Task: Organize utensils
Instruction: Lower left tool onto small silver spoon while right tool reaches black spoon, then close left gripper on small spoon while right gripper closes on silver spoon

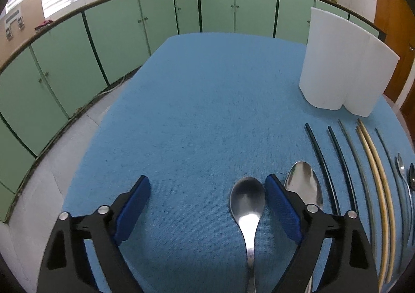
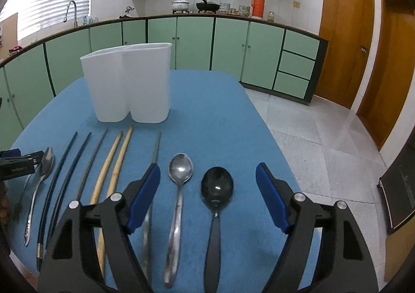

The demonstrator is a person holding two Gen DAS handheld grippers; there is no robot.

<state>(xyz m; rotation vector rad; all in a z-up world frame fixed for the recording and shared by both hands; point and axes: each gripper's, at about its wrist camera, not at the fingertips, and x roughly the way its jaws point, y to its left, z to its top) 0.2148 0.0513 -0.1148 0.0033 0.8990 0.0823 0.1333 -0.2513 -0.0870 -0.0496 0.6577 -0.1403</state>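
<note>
Both claws stand apart over the blue surface (image 1: 197, 101): my left claw (image 1: 207, 190) frames a steel spoon (image 1: 247, 202), untouched, while only the right view shows my right claw (image 2: 207, 179) flanking a silver spoon (image 2: 180, 171) and black spoon (image 2: 217, 185) before the white holder (image 2: 129, 80).

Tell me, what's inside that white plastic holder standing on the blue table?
Its inside cannot be seen. The white holder stands upright with frosted walls, and both cameras sit below its rim. Nothing sticks out above the top. The chopsticks and spoons all lie on the blue table before it.
</note>
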